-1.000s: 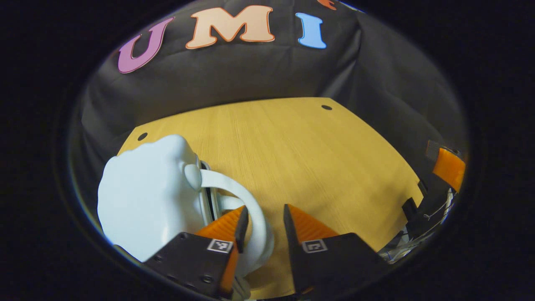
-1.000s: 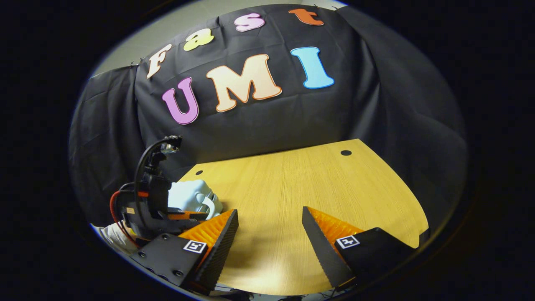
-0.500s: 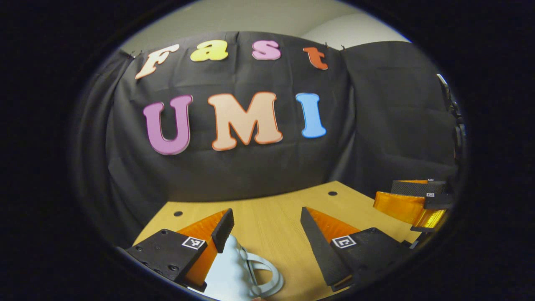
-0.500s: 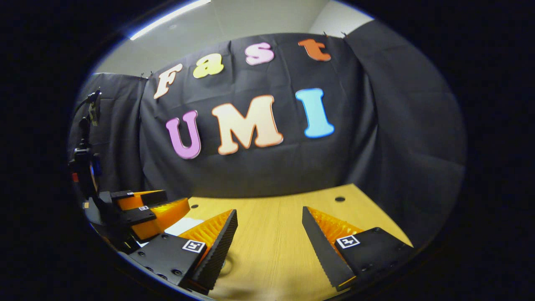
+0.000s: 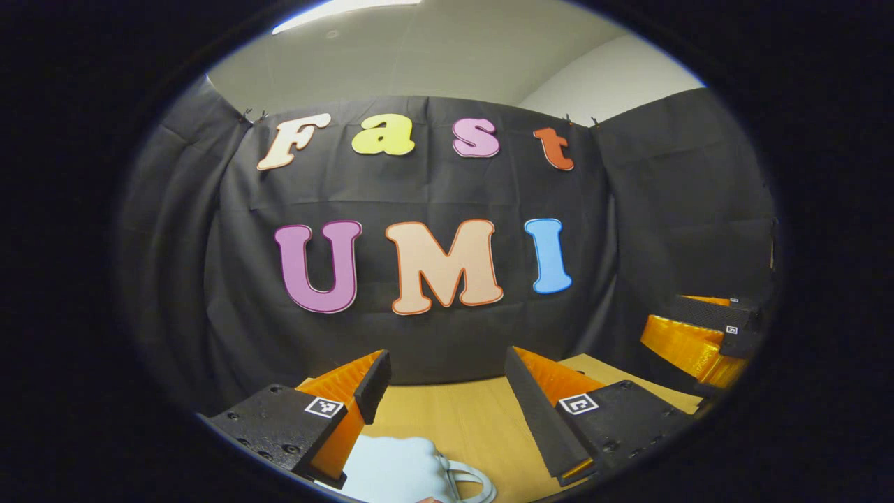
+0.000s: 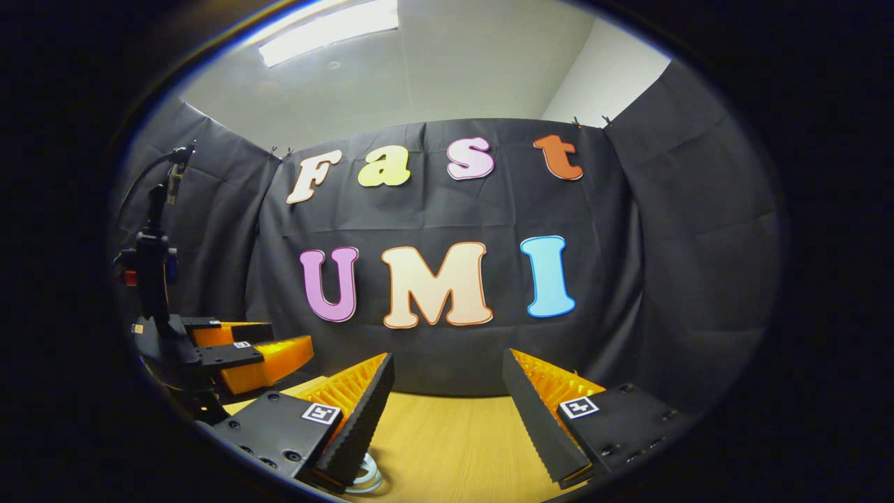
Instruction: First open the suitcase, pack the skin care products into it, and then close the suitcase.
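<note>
A small pale blue suitcase (image 5: 391, 471) lies on the wooden table (image 5: 475, 426), at the bottom of the left gripper view, with its white handle (image 5: 469, 483) pointing right. My left gripper (image 5: 445, 356) hovers above and behind it, open, with nothing between its fingers. In the right gripper view a bit of the white handle (image 6: 364, 479) peeks out under the left finger. My right gripper (image 6: 447, 358) is open over the table (image 6: 447, 447) and holds nothing. Each gripper shows off to the side of the other: the right gripper (image 5: 698, 335) and the left gripper (image 6: 276, 342).
The black cloth wall (image 6: 454, 349) stands close behind the table's far edge. Above it are the pale room wall and a ceiling light (image 6: 328, 31). A black camera mast with cables (image 6: 150, 244) rises from the left gripper.
Both grippers have tilted up and drawn back, so the suitcase has slid to the bottom of the views. The left gripper's fingers have left the white handle and spread wider.
</note>
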Motion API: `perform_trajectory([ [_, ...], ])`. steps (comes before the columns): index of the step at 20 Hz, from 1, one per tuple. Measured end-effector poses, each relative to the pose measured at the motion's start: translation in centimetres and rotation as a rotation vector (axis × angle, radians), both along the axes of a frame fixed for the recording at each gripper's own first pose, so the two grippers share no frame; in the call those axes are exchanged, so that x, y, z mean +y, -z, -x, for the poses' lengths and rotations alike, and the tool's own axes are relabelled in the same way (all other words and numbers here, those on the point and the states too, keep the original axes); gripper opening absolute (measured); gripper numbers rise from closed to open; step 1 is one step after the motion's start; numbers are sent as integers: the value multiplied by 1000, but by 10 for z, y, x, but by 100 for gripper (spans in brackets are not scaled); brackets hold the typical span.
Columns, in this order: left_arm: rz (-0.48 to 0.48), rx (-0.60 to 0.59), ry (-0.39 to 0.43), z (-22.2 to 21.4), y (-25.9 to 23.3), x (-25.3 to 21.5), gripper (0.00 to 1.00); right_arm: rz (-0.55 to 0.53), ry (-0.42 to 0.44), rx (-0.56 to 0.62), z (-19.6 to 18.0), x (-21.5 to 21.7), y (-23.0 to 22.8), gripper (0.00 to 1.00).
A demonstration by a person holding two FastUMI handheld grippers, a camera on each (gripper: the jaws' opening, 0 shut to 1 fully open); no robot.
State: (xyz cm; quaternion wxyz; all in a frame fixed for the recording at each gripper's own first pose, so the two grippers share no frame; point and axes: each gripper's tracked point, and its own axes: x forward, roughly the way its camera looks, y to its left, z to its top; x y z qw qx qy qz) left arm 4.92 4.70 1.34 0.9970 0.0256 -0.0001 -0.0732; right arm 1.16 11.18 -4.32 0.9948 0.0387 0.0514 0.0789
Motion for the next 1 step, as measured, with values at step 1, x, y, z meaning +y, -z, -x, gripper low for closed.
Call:
perform_trajectory([
  [1,3,2,-10,-1,1,6,95,-2,-2,-3,1,2,-1,98],
])
